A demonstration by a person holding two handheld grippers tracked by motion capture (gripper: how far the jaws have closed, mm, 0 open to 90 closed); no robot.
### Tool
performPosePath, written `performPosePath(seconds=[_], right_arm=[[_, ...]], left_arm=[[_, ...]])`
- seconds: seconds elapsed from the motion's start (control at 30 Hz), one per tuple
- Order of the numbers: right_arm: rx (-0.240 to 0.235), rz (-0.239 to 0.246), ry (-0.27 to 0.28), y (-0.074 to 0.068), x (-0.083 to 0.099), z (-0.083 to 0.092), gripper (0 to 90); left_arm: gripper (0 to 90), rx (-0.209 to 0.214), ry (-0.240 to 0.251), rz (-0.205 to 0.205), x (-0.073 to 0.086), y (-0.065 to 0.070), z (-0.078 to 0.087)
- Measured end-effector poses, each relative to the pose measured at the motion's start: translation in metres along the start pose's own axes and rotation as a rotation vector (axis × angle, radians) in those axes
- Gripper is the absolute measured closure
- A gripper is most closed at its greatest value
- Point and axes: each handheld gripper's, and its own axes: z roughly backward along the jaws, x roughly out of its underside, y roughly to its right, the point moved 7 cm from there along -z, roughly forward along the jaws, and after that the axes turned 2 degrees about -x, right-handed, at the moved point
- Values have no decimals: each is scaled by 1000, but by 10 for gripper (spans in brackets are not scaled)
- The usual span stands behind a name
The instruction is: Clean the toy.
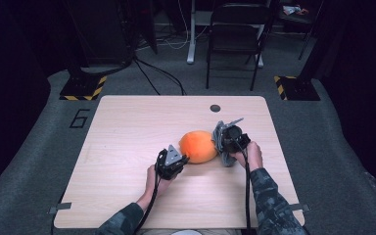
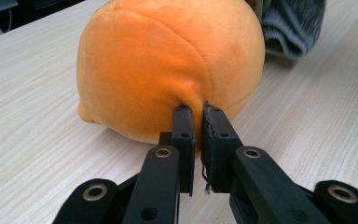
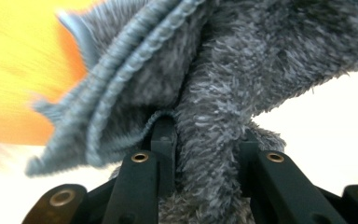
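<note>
Standing on grey carpet (image 1: 39,147), pale wooden table (image 1: 127,147), folding chair (image 1: 235,34) behind

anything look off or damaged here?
One thing: in the left gripper view, the right pad of the left hand-held gripper has a frayed thread hanging from its edge. Otherwise fine: it pinches the orange plush, and the right hand-held gripper clamps the grey cloth.

Orange plush toy (image 2: 168,70), fuzzy grey cloth (image 3: 242,70) (ribbed edge), matt wood table (image 1: 127,147).
</note>
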Motion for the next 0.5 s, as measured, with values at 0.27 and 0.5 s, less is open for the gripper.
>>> performPosePath(seconds=[0.27, 0.5], right_arm=[[-100, 71, 112, -31, -26, 39, 696], [-84, 127, 64, -48, -22, 22, 698]], left_arm=[[837, 0, 0, 1, 0, 0, 0], [825, -2, -2, -4, 0, 2, -1]])
